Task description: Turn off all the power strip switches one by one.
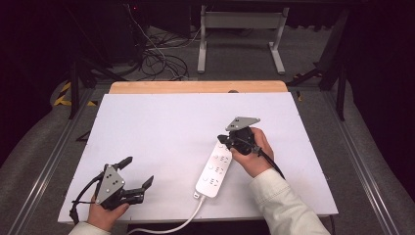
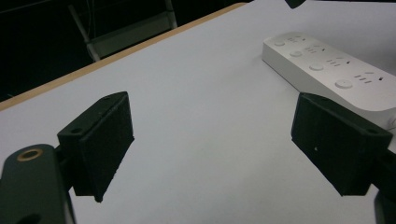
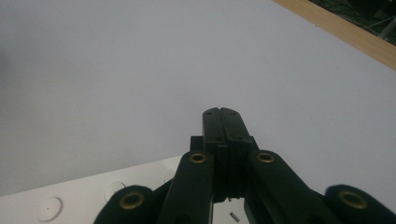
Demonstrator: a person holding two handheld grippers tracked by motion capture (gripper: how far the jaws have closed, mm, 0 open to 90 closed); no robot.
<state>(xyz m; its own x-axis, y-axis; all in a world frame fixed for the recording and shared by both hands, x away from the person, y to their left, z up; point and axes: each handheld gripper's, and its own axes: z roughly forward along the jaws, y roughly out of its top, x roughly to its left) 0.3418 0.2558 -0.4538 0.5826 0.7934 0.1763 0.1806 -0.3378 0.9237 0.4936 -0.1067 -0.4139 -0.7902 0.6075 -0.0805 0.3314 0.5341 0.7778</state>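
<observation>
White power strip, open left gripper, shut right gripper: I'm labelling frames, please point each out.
white power strip [image 1: 214,172], high view, its top face.
left gripper [image 1: 139,172], high view, between its open fingertips.
right gripper [image 3: 226,114], right gripper view, its shut tips.

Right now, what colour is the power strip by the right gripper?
White, buttons included. The power strip shows best in the left gripper view.

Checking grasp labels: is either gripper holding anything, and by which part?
Nothing held. Left gripper open over bare table; right gripper shut empty above the power strip.
</observation>
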